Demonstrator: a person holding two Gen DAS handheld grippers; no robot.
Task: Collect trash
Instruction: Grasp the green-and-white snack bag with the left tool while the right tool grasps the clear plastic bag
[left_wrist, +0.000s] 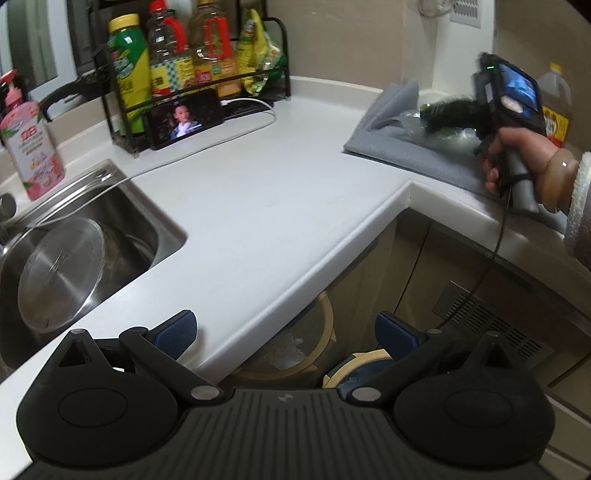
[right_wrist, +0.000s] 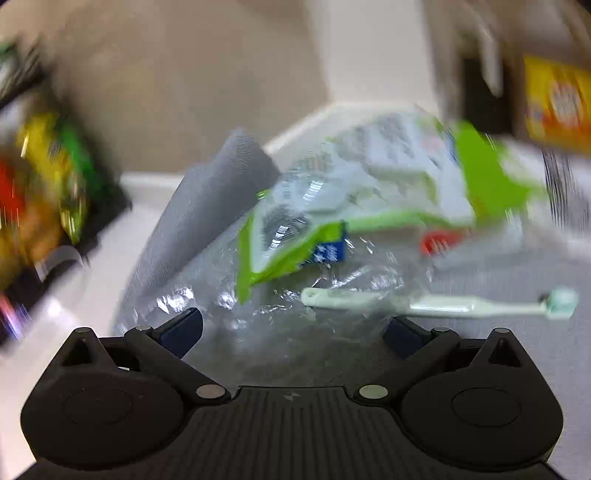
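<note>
A crumpled clear plastic bag with green-and-white packaging (right_wrist: 332, 229) lies on a grey mat (right_wrist: 207, 206) in the counter corner. A pale green toothbrush (right_wrist: 424, 304) rests at the bag's near edge. My right gripper (right_wrist: 291, 328) is open, with the bag's loose front edge between its blue pads, which do not press it. The left wrist view shows a hand holding the right gripper (left_wrist: 432, 118) over the same bag (left_wrist: 417, 122) on the mat (left_wrist: 399, 162). My left gripper (left_wrist: 284, 330) is open and empty, above a beige-rimmed bin (left_wrist: 321, 354) on the floor that holds some clear trash.
The white L-shaped counter (left_wrist: 258, 206) has a steel sink (left_wrist: 122, 199) with pot lids on the left. A black rack of bottles (left_wrist: 177, 62), a lit phone (left_wrist: 184, 118) with its cable and a pink soap bottle (left_wrist: 26, 136) line the back. An oil jug (left_wrist: 554, 107) stands behind the mat.
</note>
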